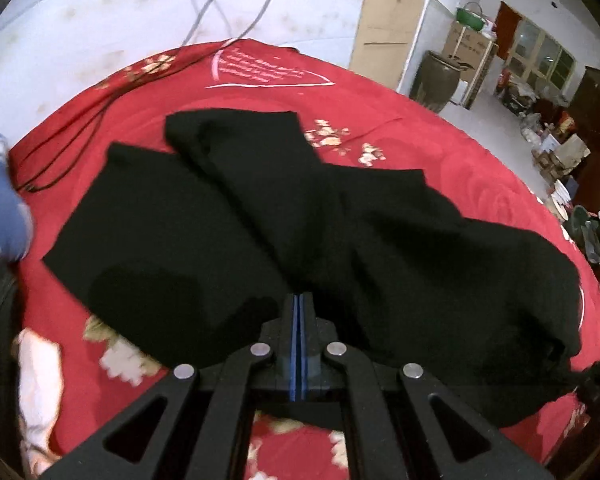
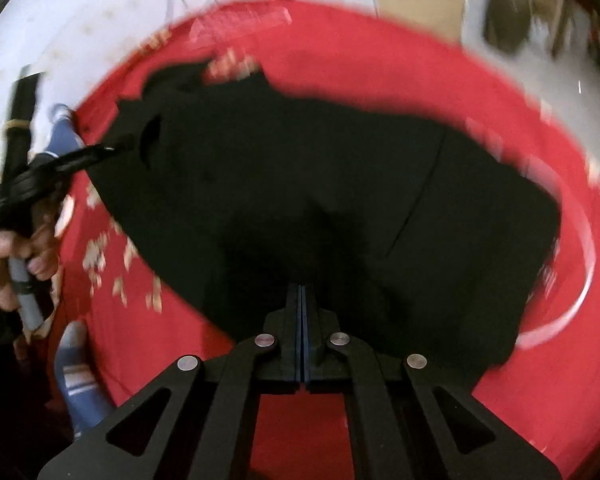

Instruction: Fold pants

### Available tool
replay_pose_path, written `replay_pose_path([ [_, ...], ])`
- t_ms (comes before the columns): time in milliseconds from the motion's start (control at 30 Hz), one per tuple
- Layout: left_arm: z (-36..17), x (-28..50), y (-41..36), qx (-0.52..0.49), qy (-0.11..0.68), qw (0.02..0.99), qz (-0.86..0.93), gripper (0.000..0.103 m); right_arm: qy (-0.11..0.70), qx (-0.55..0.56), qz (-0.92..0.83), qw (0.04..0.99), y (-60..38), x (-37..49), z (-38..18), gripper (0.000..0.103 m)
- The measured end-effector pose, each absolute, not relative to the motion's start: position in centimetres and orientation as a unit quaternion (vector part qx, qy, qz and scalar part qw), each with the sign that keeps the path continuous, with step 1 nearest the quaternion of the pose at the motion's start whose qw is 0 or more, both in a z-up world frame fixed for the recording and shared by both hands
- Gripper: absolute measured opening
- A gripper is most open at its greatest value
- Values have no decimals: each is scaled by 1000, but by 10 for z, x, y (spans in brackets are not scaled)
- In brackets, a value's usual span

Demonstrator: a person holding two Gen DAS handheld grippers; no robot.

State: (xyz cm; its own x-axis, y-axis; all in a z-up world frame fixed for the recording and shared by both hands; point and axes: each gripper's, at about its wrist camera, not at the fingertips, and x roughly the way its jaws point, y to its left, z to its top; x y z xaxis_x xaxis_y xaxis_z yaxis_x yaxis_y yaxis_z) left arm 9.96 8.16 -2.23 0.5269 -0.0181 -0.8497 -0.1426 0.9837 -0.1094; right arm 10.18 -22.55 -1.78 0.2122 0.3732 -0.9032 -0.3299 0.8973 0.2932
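Black pants (image 1: 260,216) lie on a red floral cloth (image 1: 440,148), two legs pointing away, one crossing the other. My left gripper (image 1: 299,300) is shut on the near edge of the pants. In the right wrist view the pants (image 2: 320,184) are blurred by motion. My right gripper (image 2: 301,290) is shut on their near edge. The left gripper (image 2: 112,146) shows at the left of that view, gripping the pants' far left edge, held by a hand (image 2: 8,256).
The cloth covers a round surface on a white floor (image 1: 100,20). Cables (image 1: 220,4) trail across the floor and onto the cloth. Blue-socked feet (image 2: 78,384) stand at the left. A brown jar (image 1: 436,80), boxes and clutter stand at the right.
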Motion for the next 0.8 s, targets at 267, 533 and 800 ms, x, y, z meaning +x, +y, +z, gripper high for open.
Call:
replay_pose_path([
  [267,-1,131,78,-57,460,885,40,39,529,127,211,812,-249,101,-1,45],
  [533,-15,225,61,35,464,882,72,46,509,222,239,797,-263,113,-24,45],
  [800,-59,266,60,101,505,850,108,31,514,241,238,788,-262,122,-37,45],
])
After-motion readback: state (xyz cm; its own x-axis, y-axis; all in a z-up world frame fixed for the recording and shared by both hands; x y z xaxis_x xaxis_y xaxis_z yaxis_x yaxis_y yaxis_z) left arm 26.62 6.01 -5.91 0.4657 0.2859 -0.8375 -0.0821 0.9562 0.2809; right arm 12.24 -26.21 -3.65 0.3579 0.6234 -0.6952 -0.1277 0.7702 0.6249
